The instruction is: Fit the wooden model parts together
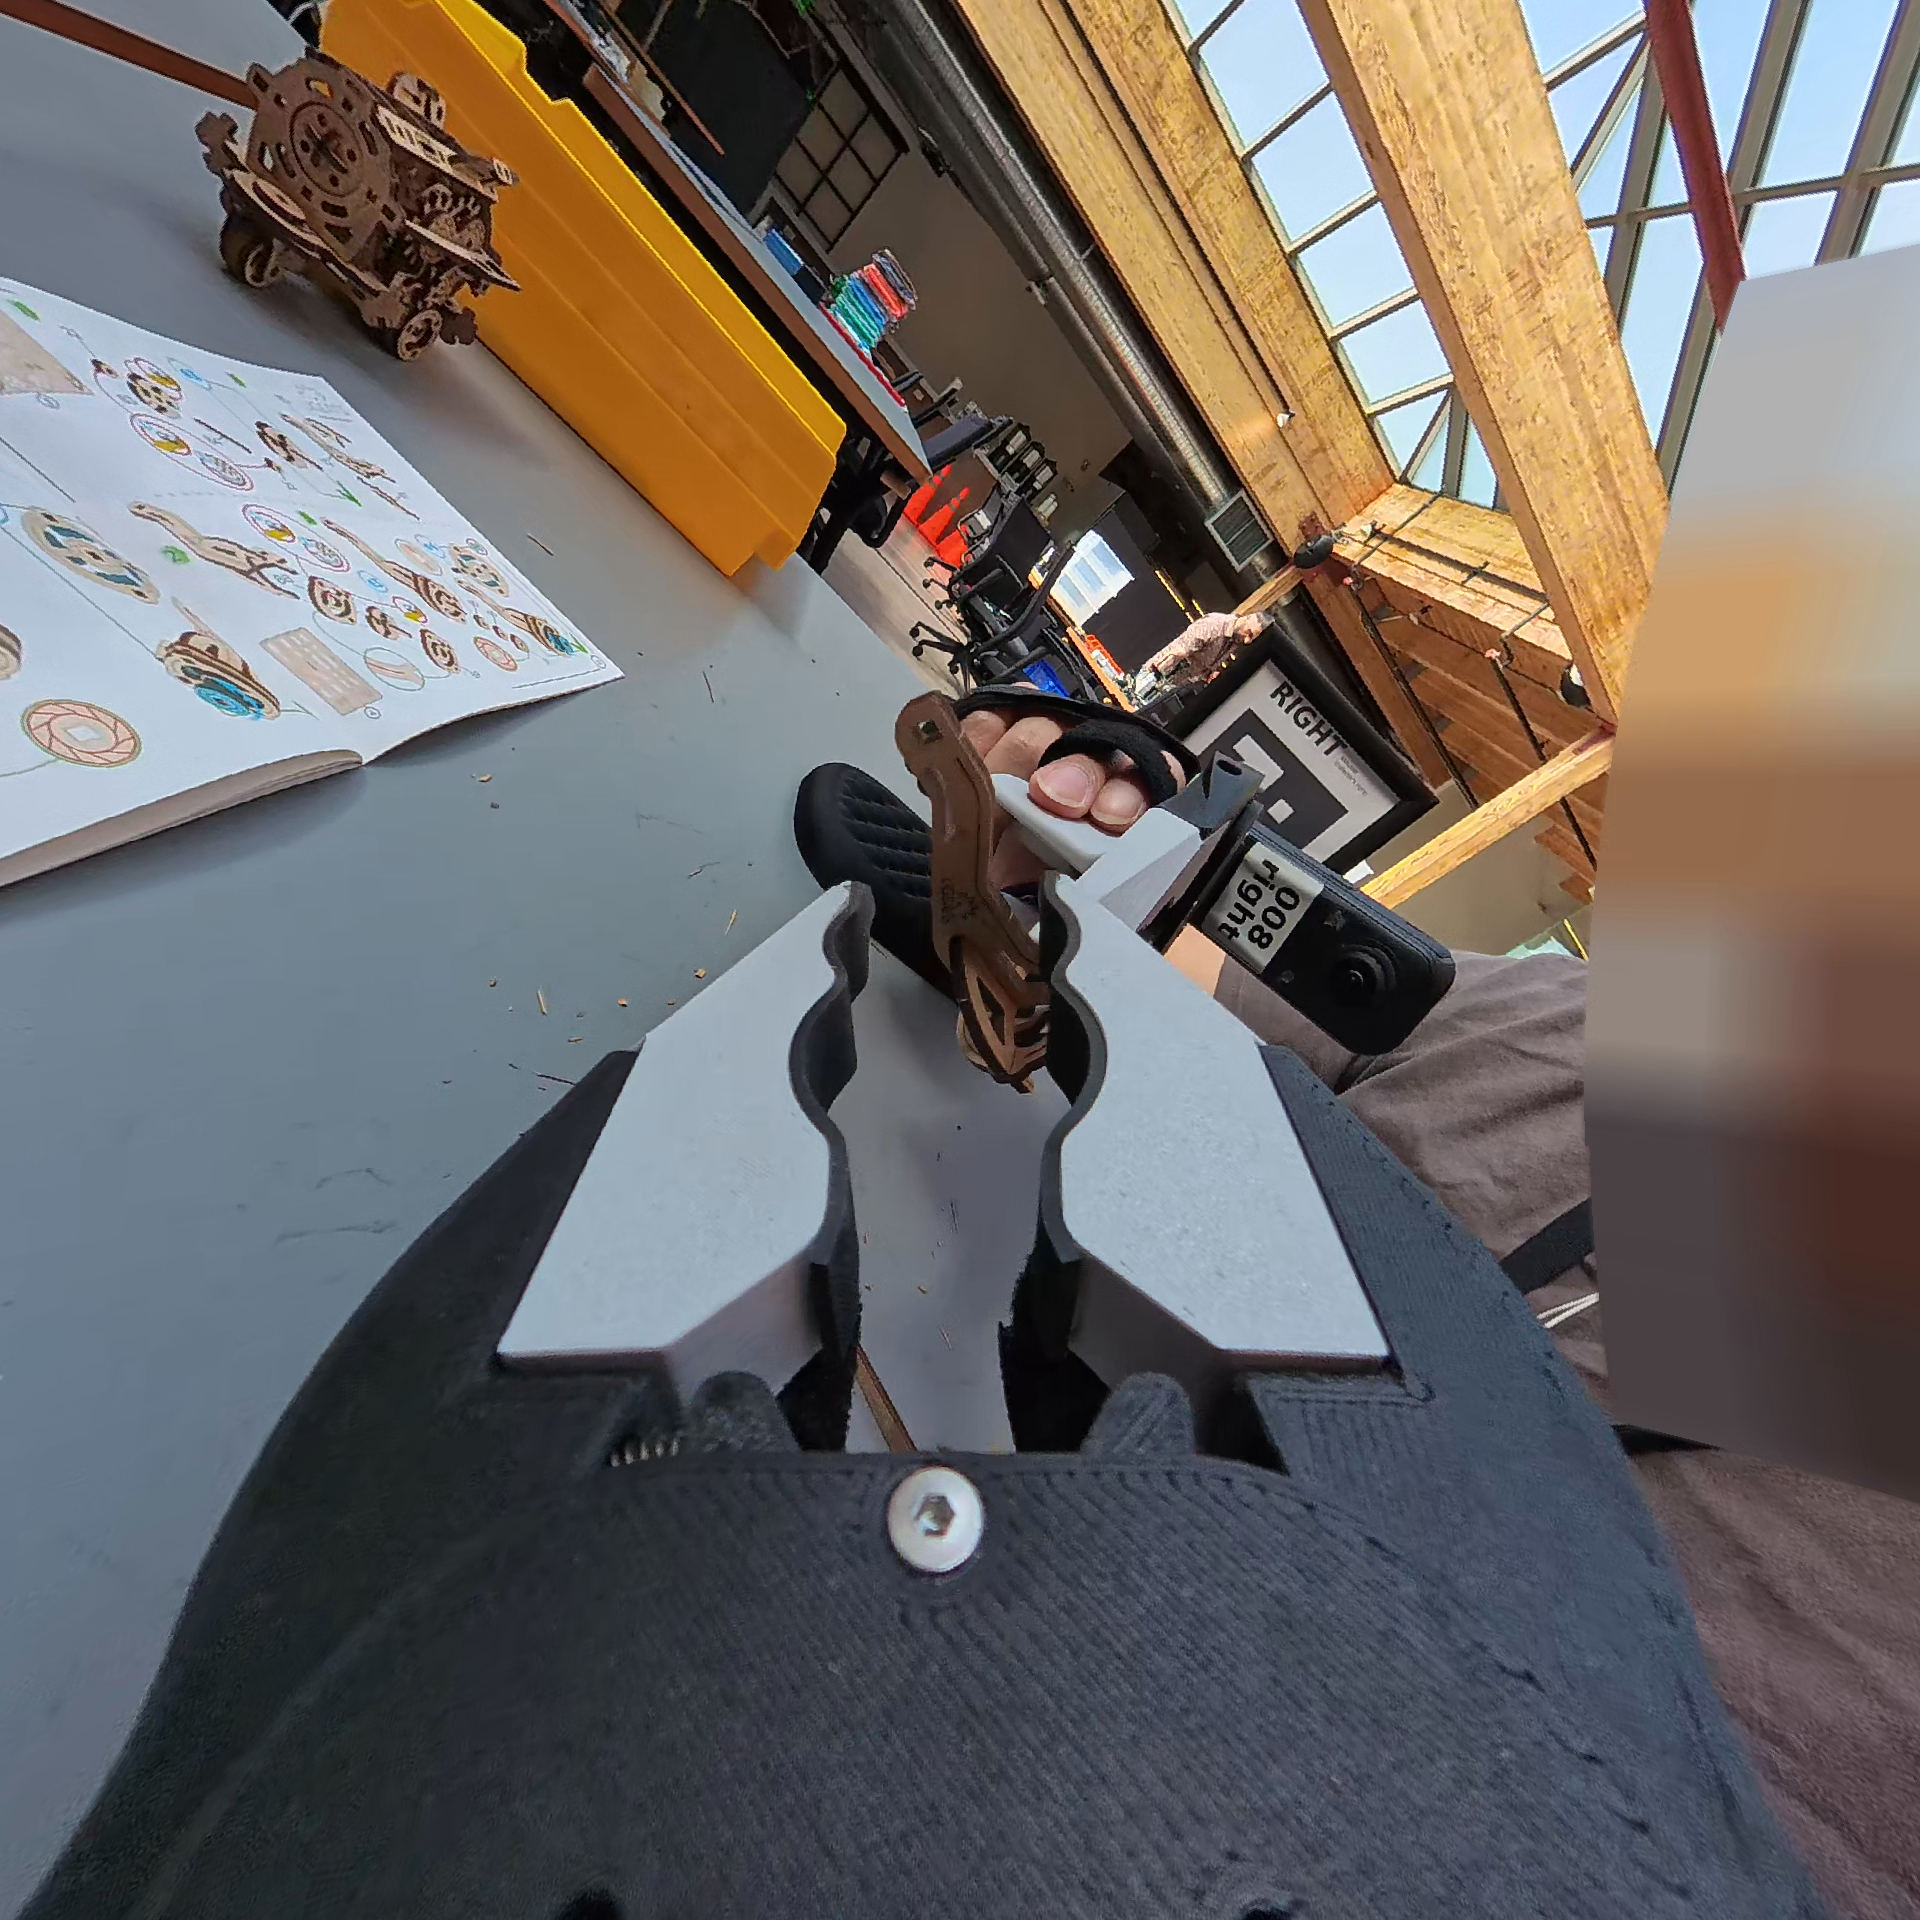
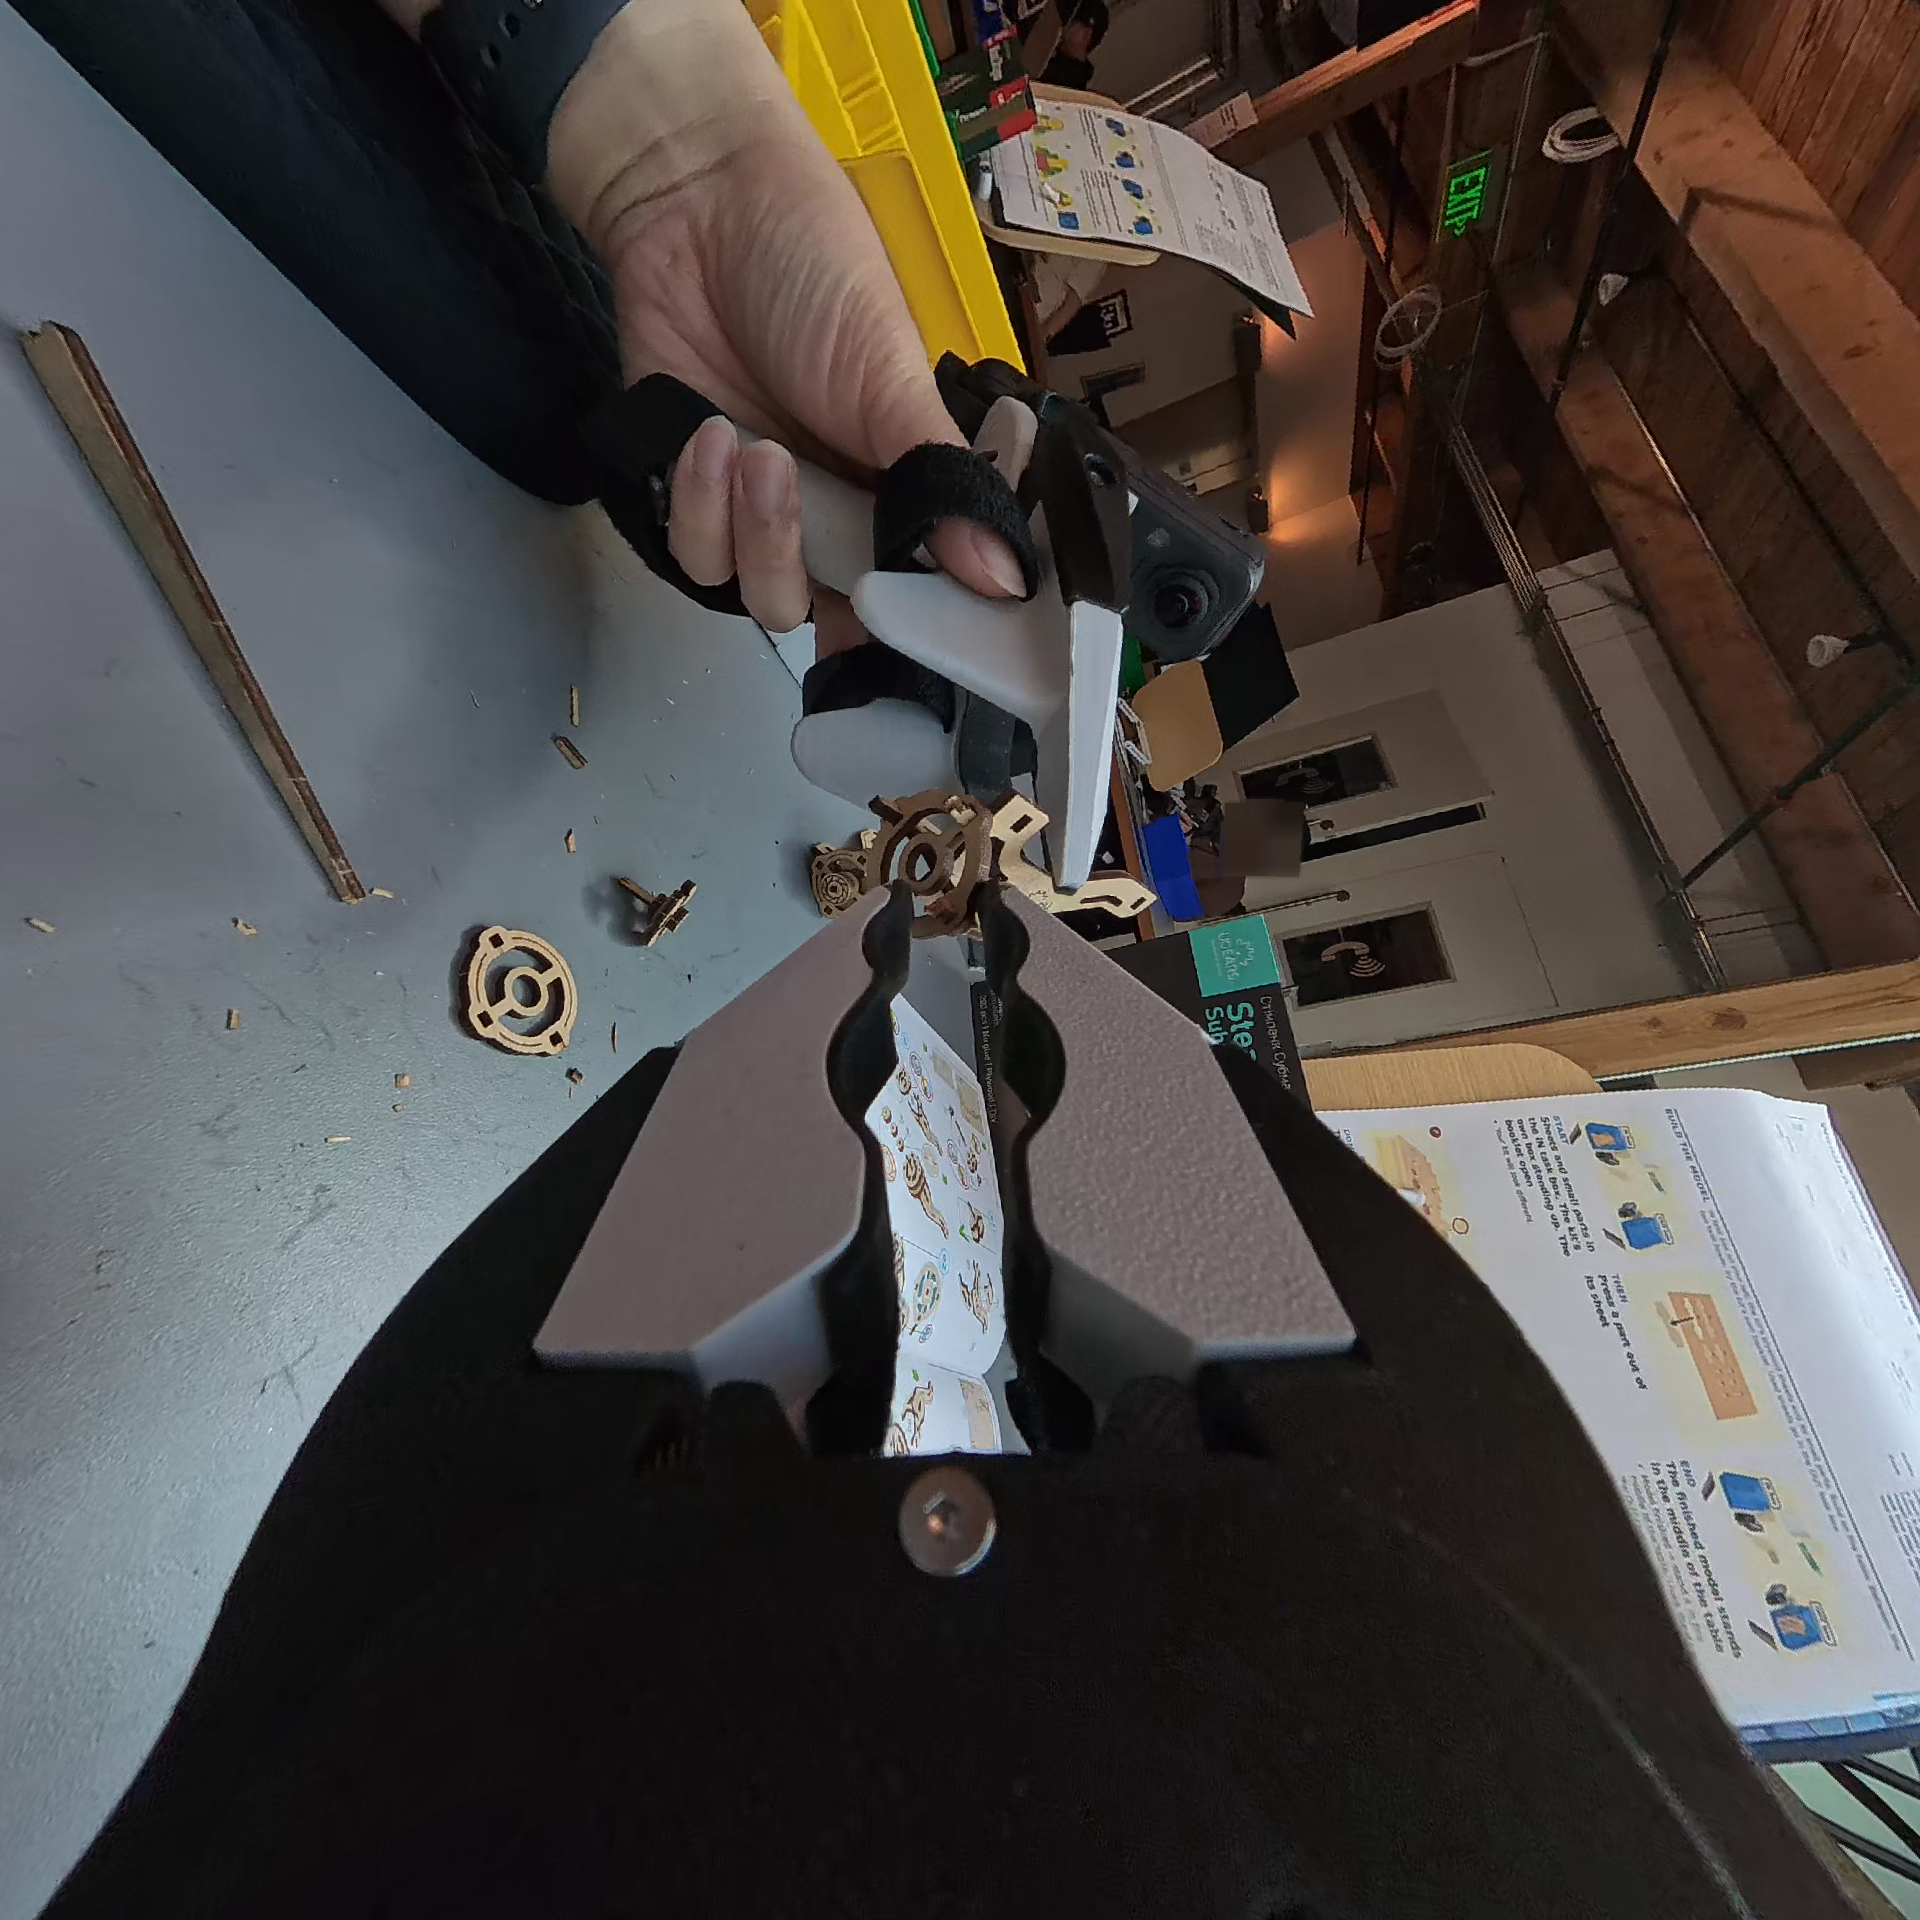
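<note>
My right gripper is shut on a dark wooden ring part and holds it above the grey table. In the left wrist view this part shows edge-on, reaching between the jaws of my left gripper. Those jaws stand apart, and the part lies close to the right finger without being clamped. The right gripper shows there beyond it, held by a hand. The left gripper shows in the right wrist view just above the ring. A light ring part lies on the table.
An assembled wooden model, an open instruction booklet and a yellow bin are on the table. A small wooden part, a small gear, a wood strip, a dark box and an instruction sheet are nearby.
</note>
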`<state>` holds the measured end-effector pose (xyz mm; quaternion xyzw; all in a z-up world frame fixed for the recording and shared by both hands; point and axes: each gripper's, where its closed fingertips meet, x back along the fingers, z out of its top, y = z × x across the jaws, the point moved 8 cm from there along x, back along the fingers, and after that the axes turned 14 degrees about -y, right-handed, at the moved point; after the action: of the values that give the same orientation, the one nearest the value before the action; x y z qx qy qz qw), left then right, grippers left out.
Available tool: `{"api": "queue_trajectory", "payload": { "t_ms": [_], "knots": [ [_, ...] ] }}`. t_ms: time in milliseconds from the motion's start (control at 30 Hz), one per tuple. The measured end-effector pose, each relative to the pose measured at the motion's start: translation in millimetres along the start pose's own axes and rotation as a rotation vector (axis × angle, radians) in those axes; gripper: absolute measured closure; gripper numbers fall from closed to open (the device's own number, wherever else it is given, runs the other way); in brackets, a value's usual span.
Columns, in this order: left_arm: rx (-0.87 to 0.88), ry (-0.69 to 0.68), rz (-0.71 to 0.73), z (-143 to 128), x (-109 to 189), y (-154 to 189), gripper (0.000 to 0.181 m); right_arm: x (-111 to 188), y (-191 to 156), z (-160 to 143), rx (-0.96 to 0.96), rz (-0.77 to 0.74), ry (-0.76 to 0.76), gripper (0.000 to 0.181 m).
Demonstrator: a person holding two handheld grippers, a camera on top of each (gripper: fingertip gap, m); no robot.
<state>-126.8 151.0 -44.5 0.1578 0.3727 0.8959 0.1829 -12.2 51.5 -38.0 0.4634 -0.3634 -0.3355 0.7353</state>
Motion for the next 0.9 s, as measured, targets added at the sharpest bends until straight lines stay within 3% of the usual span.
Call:
{"api": "queue_trajectory", "payload": {
  "t_ms": [33, 300, 600, 733, 900],
  "knots": [
    [-0.001, 0.005, -0.008, 0, 0, 1, 0.150, 0, 1, 0, -0.010, 0.000, 0.004, 0.169],
    [-0.006, 0.108, -0.107, 7, 5, 8, 0.132, 8, 11, 3, -0.143, 0.001, 0.096, 0.169],
    [-0.006, 0.224, -0.324, 13, -2, 27, 0.118, 28, 46, 0, -0.722, 0.155, 0.472, 0.170],
    [-0.051, 0.318, -0.374, 13, -11, 35, 0.102, 28, 54, -9, -0.865, 0.173, 0.529, 0.171],
    [0.059, 0.275, -0.387, 5, -27, 27, 0.107, 18, 50, -18, -0.893, 0.200, 0.460, 0.173]
  ]
}}
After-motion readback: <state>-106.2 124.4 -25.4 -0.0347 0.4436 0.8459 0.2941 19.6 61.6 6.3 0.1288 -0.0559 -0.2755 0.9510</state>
